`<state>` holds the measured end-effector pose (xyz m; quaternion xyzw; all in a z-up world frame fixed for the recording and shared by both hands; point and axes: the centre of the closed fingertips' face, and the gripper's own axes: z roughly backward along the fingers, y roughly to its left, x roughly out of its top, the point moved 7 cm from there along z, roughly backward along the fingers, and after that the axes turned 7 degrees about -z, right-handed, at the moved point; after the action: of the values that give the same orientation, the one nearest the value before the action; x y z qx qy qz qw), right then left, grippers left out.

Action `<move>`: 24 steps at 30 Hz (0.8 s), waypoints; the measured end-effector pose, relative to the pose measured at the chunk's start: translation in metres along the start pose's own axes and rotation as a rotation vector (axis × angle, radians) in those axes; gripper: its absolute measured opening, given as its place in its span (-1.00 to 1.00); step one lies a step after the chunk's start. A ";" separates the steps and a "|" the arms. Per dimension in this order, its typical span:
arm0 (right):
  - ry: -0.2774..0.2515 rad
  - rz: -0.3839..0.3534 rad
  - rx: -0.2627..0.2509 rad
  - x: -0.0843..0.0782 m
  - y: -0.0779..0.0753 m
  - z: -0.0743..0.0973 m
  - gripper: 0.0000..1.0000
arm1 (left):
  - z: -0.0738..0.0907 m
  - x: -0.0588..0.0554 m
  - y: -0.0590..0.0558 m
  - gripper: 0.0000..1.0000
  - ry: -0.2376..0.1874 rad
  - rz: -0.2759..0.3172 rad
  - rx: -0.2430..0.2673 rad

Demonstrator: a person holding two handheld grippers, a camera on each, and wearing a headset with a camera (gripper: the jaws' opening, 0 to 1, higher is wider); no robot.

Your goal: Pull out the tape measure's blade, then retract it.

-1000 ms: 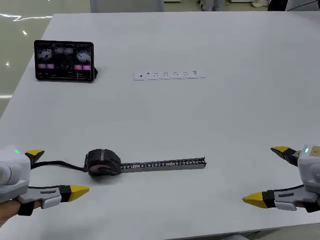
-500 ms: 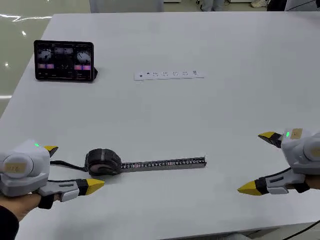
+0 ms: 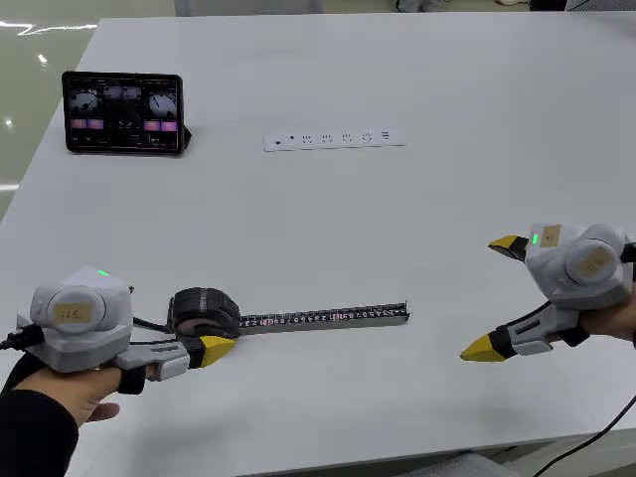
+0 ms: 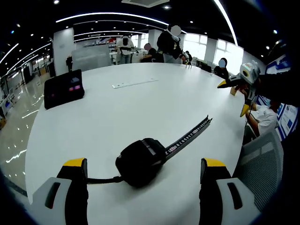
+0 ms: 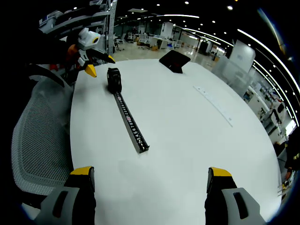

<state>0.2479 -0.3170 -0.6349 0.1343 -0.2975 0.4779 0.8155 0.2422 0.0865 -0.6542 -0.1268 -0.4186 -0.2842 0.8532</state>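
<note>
A black tape measure case [image 3: 204,312] lies on the white table [image 3: 328,229] at the lower left, its blade [image 3: 328,318] drawn out to the right and lying flat. My left gripper [image 3: 194,323] stands open around the case, one yellow tip in front of it and the far jaw hidden behind it; the case [image 4: 140,161] sits just ahead of and between the two jaws, with a black wrist strap trailing left. My right gripper [image 3: 502,295] is open with nothing in it, well to the right of the blade's end [image 5: 143,148].
A black tablet [image 3: 124,112] stands propped at the far left of the table. A white power strip [image 3: 335,139] lies beyond the middle. A mesh chair [image 5: 40,140] stands off the near edge. People sit beyond the far side [image 4: 171,42].
My left gripper has moved right until its jaws flank the tape case. My right gripper has risen and shifted left, toward the blade's end. The tape itself has not moved.
</note>
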 end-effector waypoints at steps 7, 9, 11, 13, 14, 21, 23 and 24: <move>0.017 0.045 0.046 0.008 -0.001 -0.019 0.98 | -0.007 0.002 -0.006 0.98 -0.022 0.018 0.042; 0.015 0.057 0.069 0.011 0.000 -0.025 0.98 | -0.011 0.002 -0.010 0.98 -0.029 -0.018 0.053; 0.029 0.063 0.081 0.012 0.000 -0.029 0.98 | -0.014 0.001 -0.013 0.98 -0.024 -0.022 0.067; 0.036 0.082 0.098 0.013 0.000 -0.034 0.98 | -0.015 0.001 -0.017 0.98 -0.021 -0.019 0.067; 0.040 0.090 0.105 0.014 0.000 -0.037 0.98 | -0.016 0.002 -0.019 0.98 -0.024 -0.011 0.066; 0.065 0.111 0.139 0.016 -0.004 -0.052 0.98 | -0.023 0.004 -0.020 0.98 -0.039 -0.019 0.127; 0.078 0.108 0.148 0.014 -0.006 -0.056 0.98 | -0.026 0.005 -0.019 0.98 -0.050 -0.015 0.130; 0.087 0.109 0.151 0.013 -0.008 -0.059 0.98 | -0.027 0.006 -0.019 0.98 -0.062 -0.010 0.133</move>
<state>0.2804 -0.2818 -0.6727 0.1581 -0.2316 0.5479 0.7882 0.2511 0.0564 -0.6663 -0.0765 -0.4632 -0.2560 0.8450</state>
